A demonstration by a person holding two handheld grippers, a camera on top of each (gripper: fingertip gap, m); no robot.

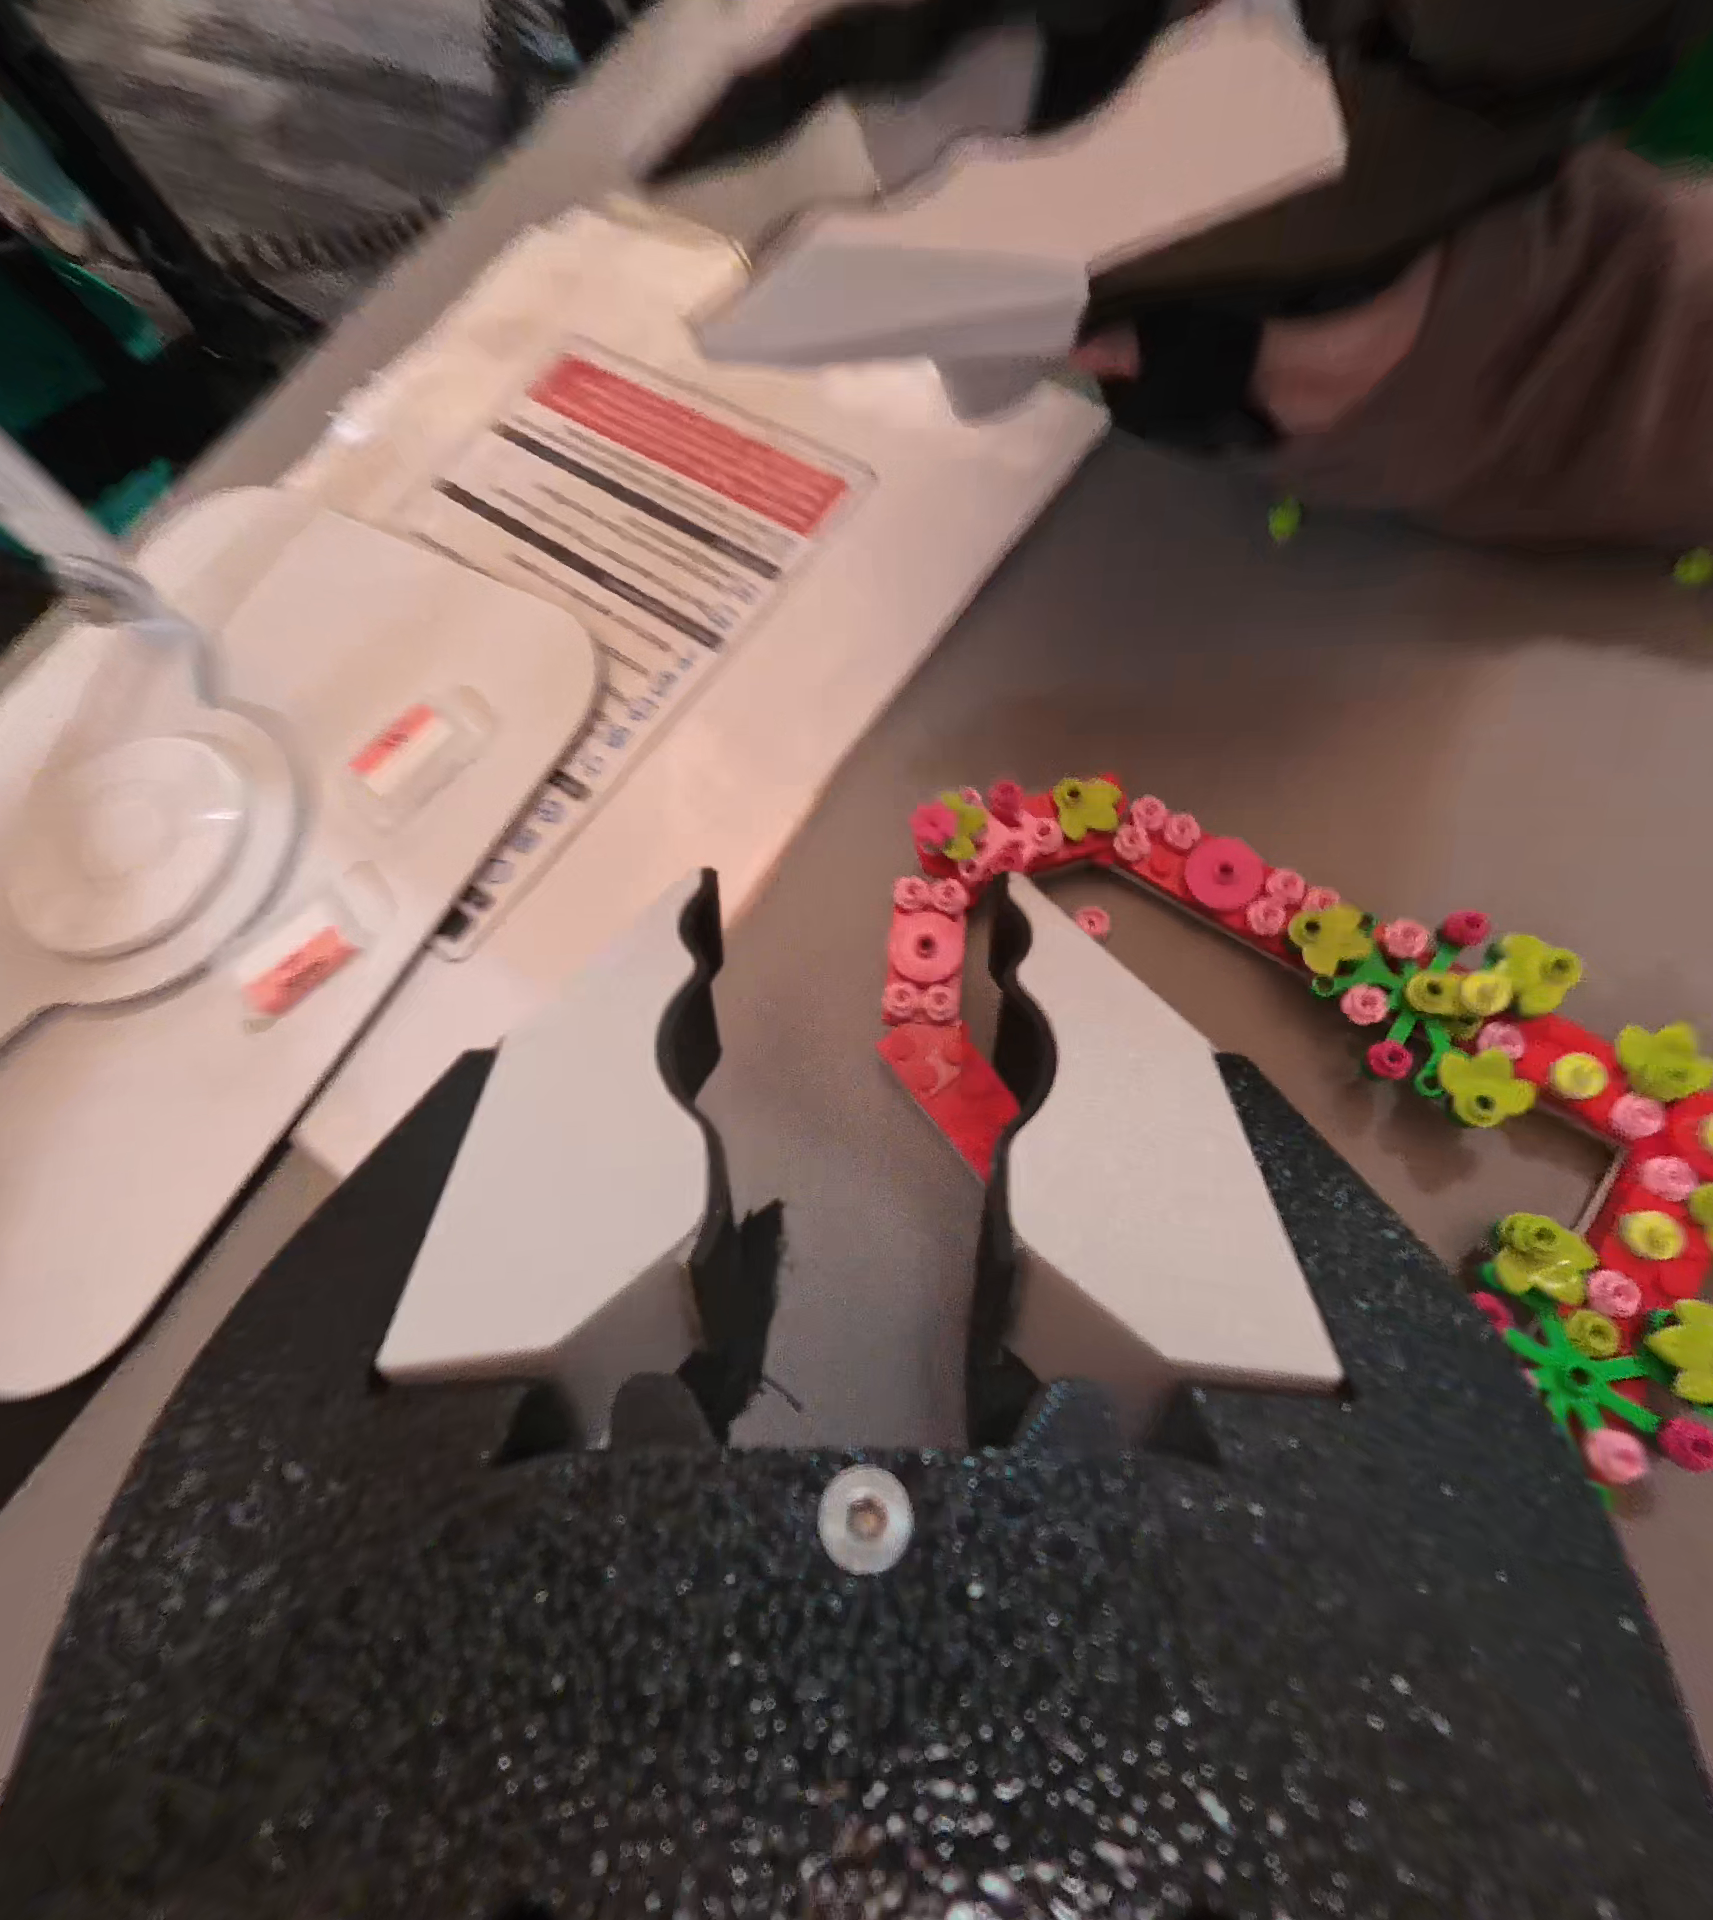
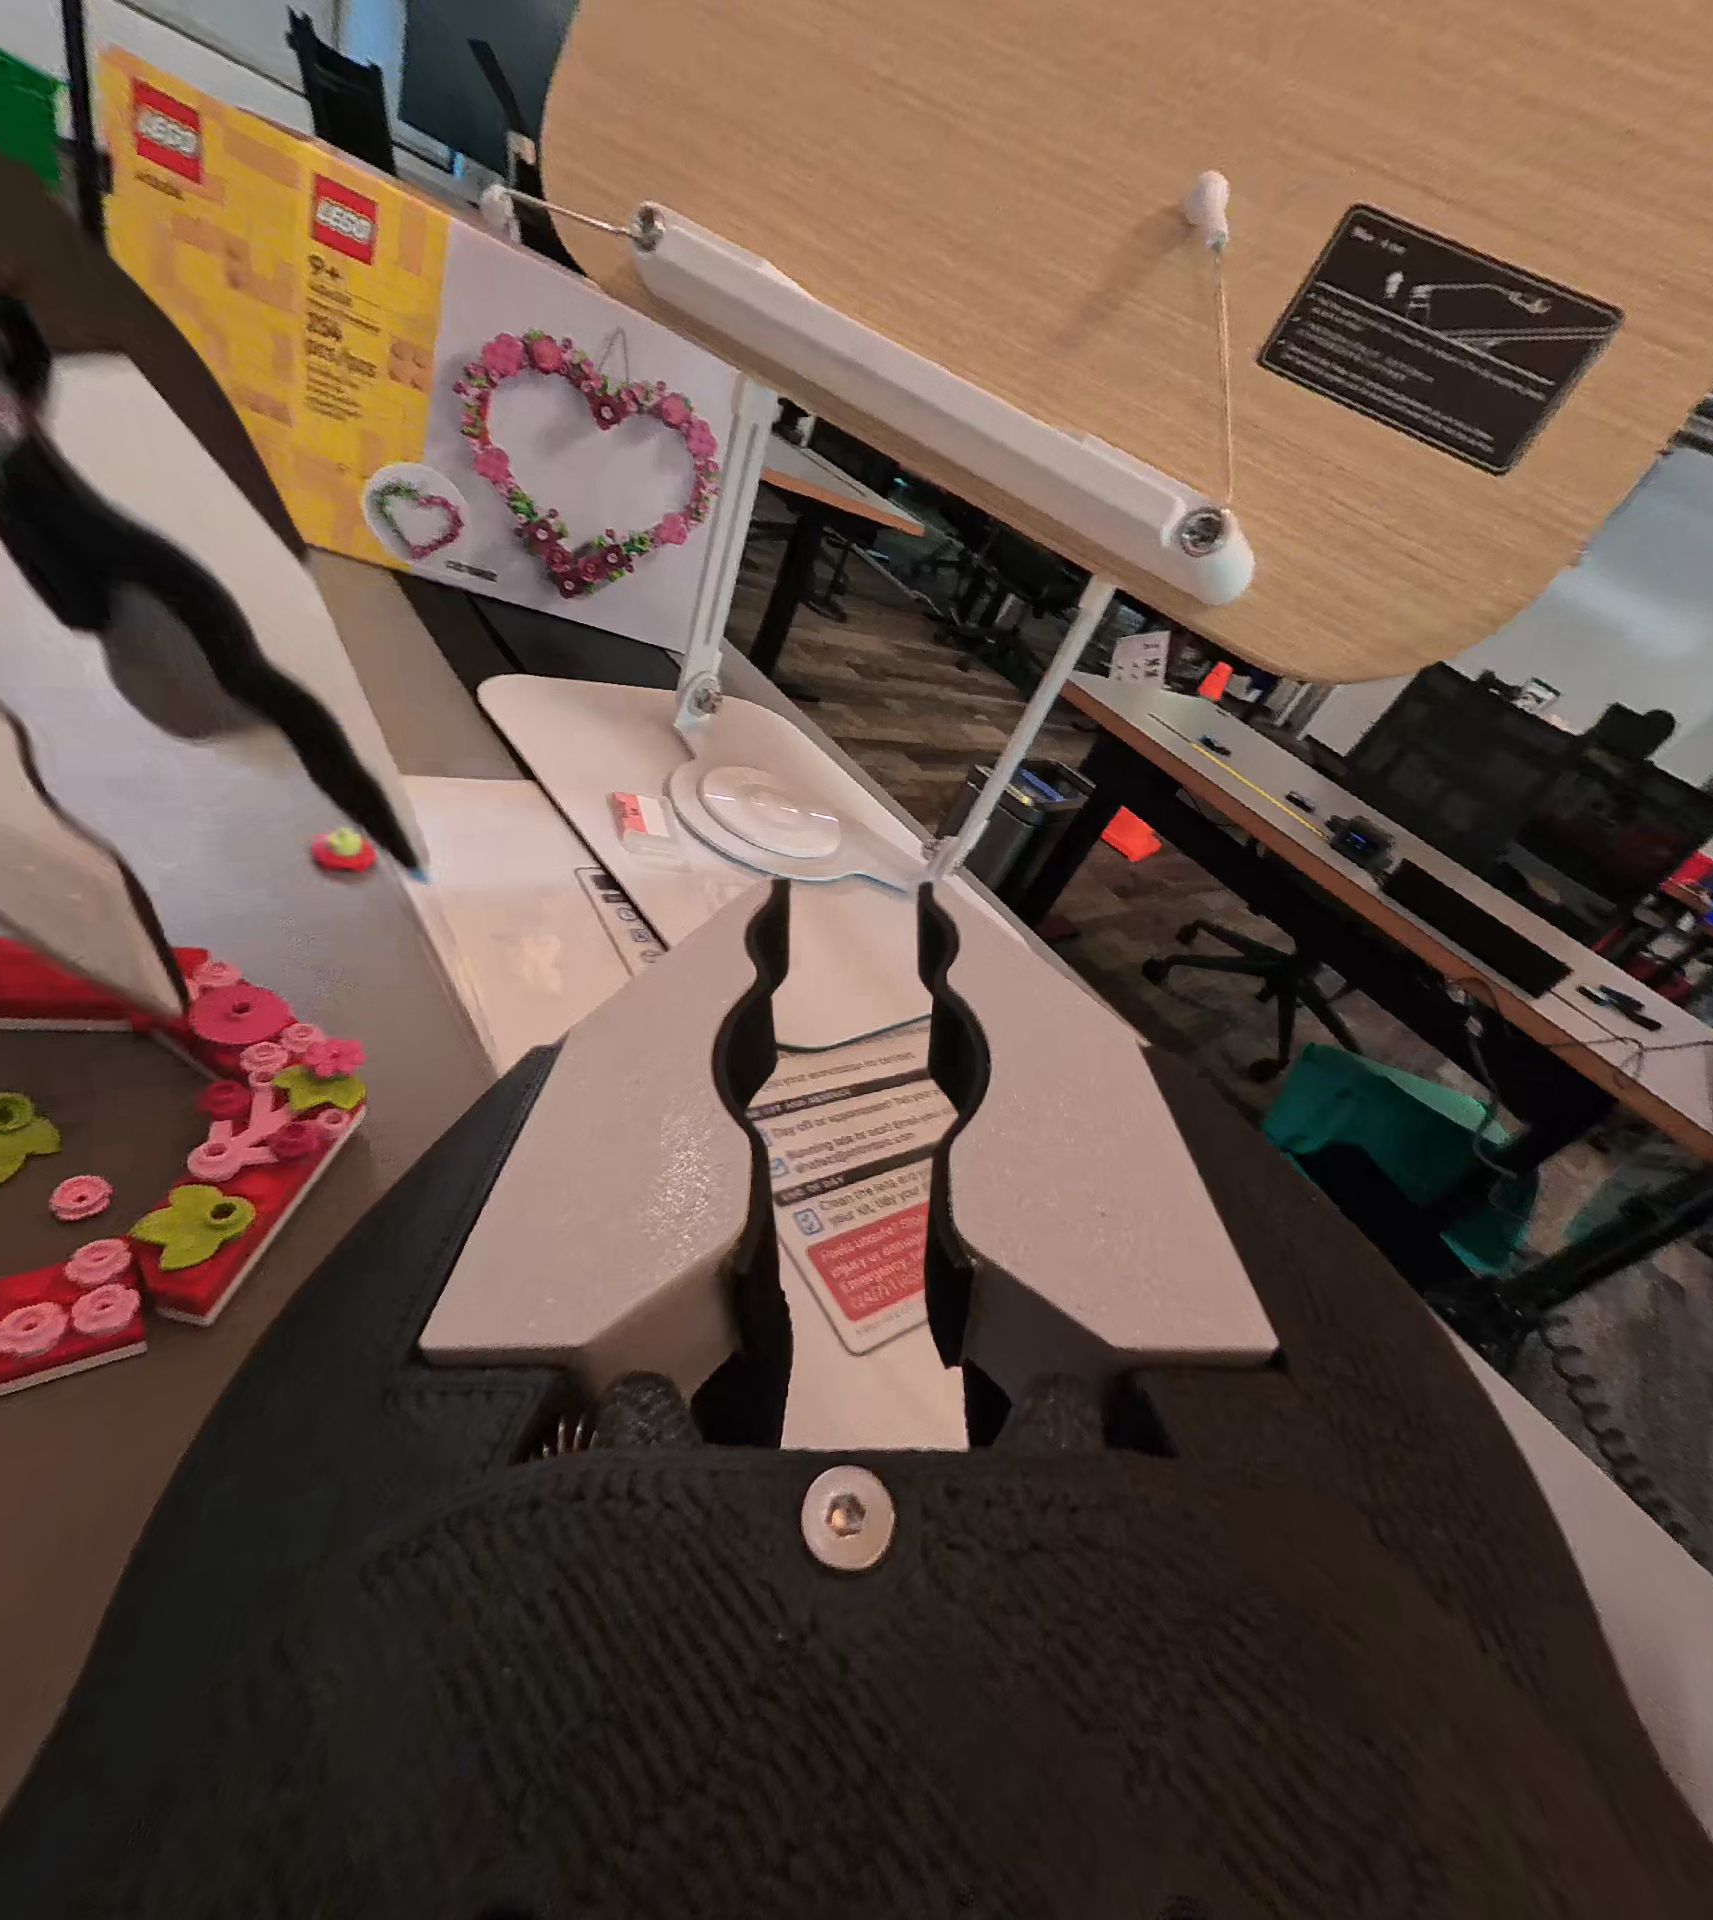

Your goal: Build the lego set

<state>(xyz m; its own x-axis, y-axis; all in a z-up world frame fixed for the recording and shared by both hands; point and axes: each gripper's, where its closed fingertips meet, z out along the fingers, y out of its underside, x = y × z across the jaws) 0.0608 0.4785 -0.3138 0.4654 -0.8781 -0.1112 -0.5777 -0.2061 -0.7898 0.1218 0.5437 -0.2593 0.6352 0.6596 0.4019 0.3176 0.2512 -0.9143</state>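
Brown tabletop [image 1: 1195, 675], centre frame. Heart-shaped lego wreath [image 1: 1652, 1143], lower right, part-decorated. Left claw [image 1: 857, 914] spread, empty, its right finger over the wreath's edge; lowering carelessly could dislodge flowers. Right claw [image 2: 852, 904] spread, empty. Loose pink stud [image 1: 1093, 921] inside the heart could get knocked away.

My left gripper [image 1: 857, 904] filled the lower centre of its frame, jaws parted, empty. My right gripper [image 2: 852, 899] likewise sat lower centre, jaws apart, empty.
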